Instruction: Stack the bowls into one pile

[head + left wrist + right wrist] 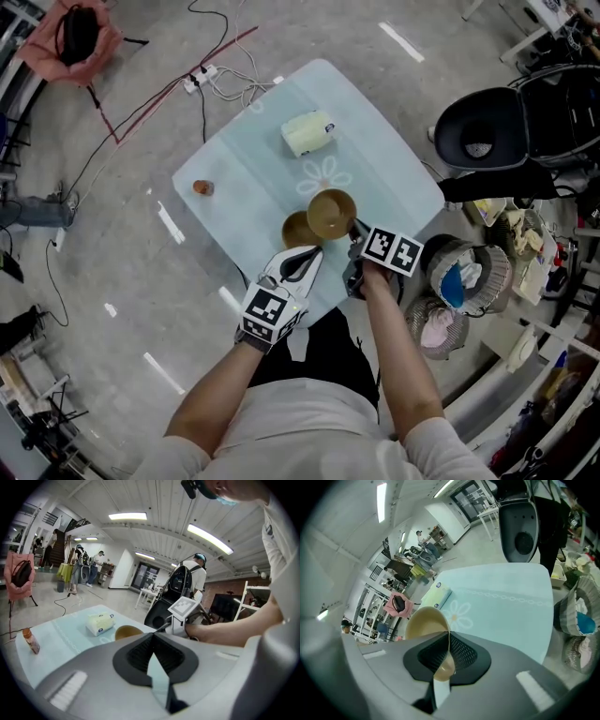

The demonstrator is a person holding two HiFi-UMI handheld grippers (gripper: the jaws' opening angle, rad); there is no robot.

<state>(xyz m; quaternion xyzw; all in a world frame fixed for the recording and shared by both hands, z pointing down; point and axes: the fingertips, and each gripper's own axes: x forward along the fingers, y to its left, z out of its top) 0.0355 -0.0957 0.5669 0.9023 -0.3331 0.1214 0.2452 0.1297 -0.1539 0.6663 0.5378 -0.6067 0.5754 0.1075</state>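
Right tongs (pixel 449 638): I am clamping them on the rim of a tan bowl (pixel 423 623), which is tilting over the table (pixel 380 155).

Left tongs (pixel 152 640): I am holding them closed tip to tip, gripping nothing, over the table's near edge.

Second bowl (pixel 292 231): it is sitting on the table just beside the held one, whose edge is overlapping it in the head view. I cannot tell whether the two are touching. My left tongs are pointing at it from the near side.

Tissue pack (pixel 309 132): it is lying toward the far end of the table, apart from both bowls.

Bottle (pixel 203 187): it is standing near the table's left edge, well apart from the bowls.
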